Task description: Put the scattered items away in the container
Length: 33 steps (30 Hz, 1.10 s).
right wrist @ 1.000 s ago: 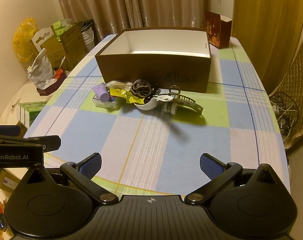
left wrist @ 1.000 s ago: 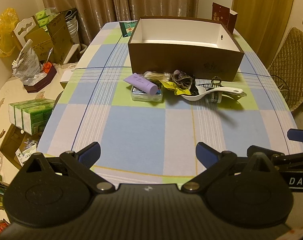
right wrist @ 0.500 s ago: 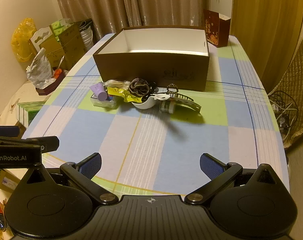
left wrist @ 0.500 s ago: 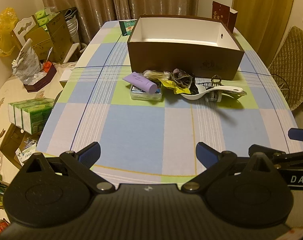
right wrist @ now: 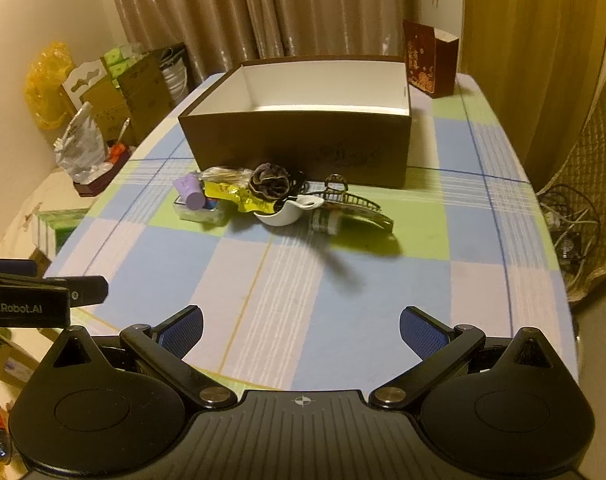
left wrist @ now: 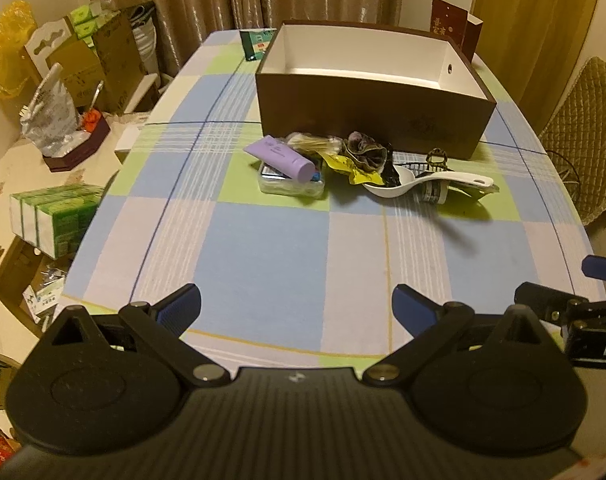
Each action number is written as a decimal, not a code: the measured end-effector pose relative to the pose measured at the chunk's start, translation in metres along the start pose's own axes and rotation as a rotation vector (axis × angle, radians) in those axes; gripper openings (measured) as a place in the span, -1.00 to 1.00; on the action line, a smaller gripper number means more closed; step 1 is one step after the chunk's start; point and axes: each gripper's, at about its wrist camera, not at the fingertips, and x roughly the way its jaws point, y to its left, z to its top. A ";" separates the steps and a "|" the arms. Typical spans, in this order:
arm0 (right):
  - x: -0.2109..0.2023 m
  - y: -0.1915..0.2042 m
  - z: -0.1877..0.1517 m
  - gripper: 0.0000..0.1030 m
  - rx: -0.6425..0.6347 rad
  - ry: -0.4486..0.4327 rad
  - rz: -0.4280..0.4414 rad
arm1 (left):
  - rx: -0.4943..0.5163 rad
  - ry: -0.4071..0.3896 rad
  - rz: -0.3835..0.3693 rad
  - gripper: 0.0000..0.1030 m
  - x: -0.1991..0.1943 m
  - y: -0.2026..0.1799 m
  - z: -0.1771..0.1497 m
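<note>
A brown box (left wrist: 367, 112) (right wrist: 303, 144) with a white inside stands open on the checked tablecloth. In front of it lies a pile: a purple tube (left wrist: 281, 154) (right wrist: 191, 192) on a clear case (left wrist: 289, 188), a yellow wrapper (left wrist: 351, 168) (right wrist: 233, 196), a dark scrunchie (left wrist: 365, 150) (right wrist: 269, 180), a white spoon (left wrist: 419, 182) (right wrist: 289, 210), a hair claw (right wrist: 337, 186) and a small roll (right wrist: 323, 222). My left gripper (left wrist: 297, 306) and right gripper (right wrist: 301, 330) both stand open over the near table edge, far from the pile.
A dark red gift bag (right wrist: 429, 60) stands behind the box, a green carton (left wrist: 255, 44) at its far left corner. Cartons and bags (left wrist: 91, 60) crowd the floor left of the table; a woven chair (left wrist: 583, 128) stands right.
Both views have risen and tilted slightly; the pile and box sit a little farther off. Nothing on the table has moved and both grippers stay open.
</note>
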 end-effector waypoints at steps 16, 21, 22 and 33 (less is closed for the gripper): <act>0.014 -0.026 0.029 0.96 0.104 -0.080 0.001 | 0.037 0.023 -0.099 0.69 0.051 0.014 0.046; 0.017 -0.032 0.053 0.82 0.129 -0.150 0.002 | 0.022 0.020 -0.116 0.56 0.069 0.026 0.069; 0.019 -0.032 0.058 0.70 0.126 -0.160 0.004 | 0.020 0.021 -0.116 0.50 0.074 0.028 0.073; 0.064 -0.035 0.086 0.26 0.127 -0.124 -0.045 | 0.016 0.066 -0.163 0.09 0.124 0.046 0.109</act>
